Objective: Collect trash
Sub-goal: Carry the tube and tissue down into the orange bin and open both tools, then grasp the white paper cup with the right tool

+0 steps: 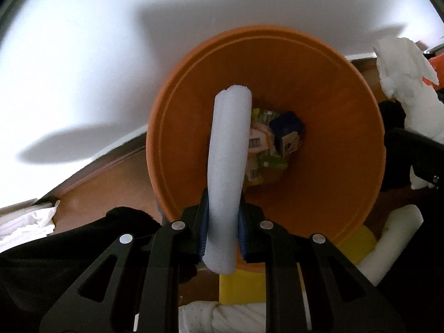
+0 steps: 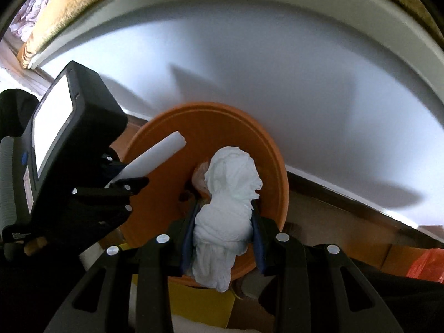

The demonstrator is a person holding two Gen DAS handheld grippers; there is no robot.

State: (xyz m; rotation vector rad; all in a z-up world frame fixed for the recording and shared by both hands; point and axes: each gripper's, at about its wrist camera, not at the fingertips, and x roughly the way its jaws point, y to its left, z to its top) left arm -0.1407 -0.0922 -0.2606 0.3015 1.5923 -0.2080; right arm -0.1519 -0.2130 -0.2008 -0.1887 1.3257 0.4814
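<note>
An orange bin [image 1: 319, 88] stands on the floor by a white wall, with wrappers and a blue carton [image 1: 285, 133] at its bottom. My left gripper [image 1: 223, 227] is shut on a white foam tube [image 1: 229, 149] that pokes out over the bin's mouth. In the right wrist view my right gripper [image 2: 223, 238] is shut on a crumpled white tissue wad [image 2: 230, 191], held above the same orange bin [image 2: 211, 127]. The left gripper [image 2: 133, 181] with its foam tube [image 2: 155, 152] shows at the left of that view. The tissue wad [image 1: 402, 83] appears at the right edge of the left wrist view.
A yellow object [image 1: 241, 285] and another white foam piece [image 1: 394, 238] lie on the brown floor in front of the bin. White crumpled paper [image 1: 27, 222] sits at the left. An orange plastic bag [image 2: 427, 263] lies at the right. The white wall [image 2: 305, 83] rises behind the bin.
</note>
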